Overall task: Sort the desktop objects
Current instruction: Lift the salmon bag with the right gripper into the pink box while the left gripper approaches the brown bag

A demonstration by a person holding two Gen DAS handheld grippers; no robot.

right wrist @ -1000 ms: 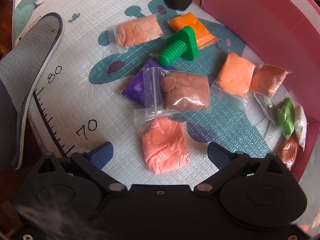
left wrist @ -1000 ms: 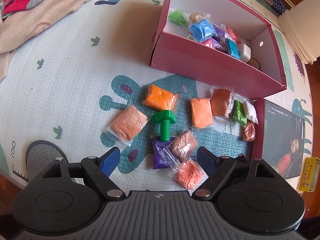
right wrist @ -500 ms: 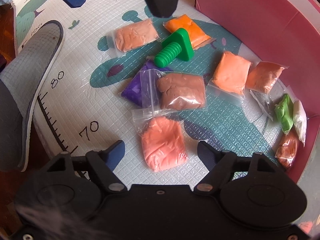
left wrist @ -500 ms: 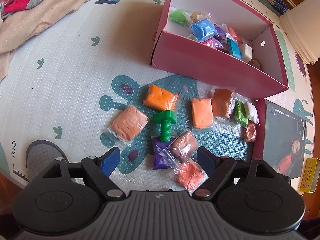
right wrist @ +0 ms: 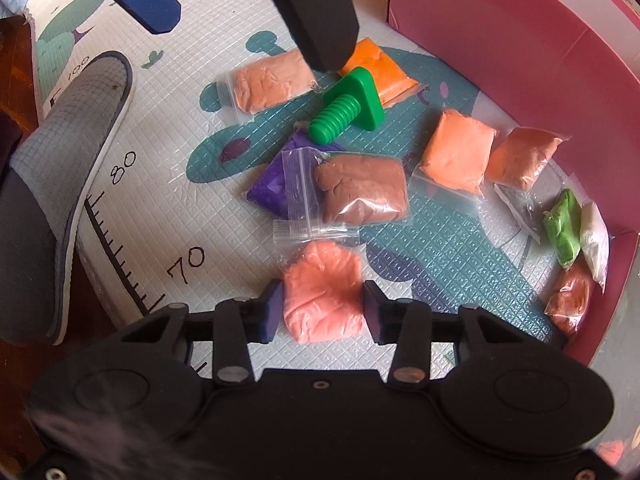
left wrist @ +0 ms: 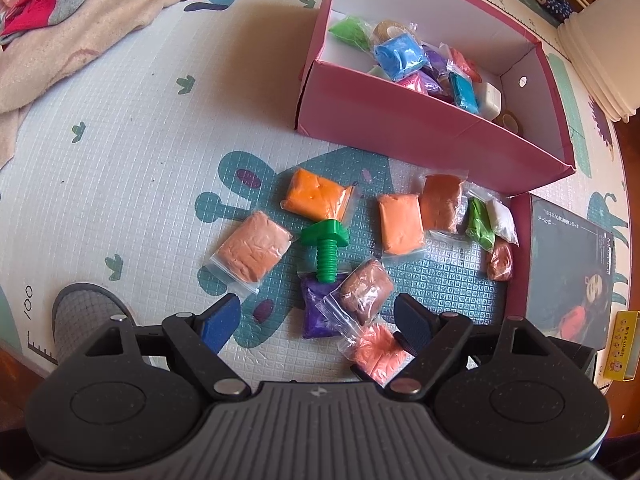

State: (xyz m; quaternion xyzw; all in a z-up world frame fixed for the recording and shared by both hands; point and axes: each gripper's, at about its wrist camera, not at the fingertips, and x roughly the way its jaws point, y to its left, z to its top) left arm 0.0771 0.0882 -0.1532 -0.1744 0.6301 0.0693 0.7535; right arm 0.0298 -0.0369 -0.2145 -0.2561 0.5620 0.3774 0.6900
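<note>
Inside the pink box sit several clay bags; about ten plus a green bolt remain on the play mat. Right gripper fingers are closing on the pink clay bag; left gripper fingers hang wide open, empty.

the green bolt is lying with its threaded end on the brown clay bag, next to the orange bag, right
Not quite. The green bolt has its threaded end on the purple bag, not the brown bag, which lies beside it. Its head does sit next to the orange bag. The right wrist view shows it.
</note>
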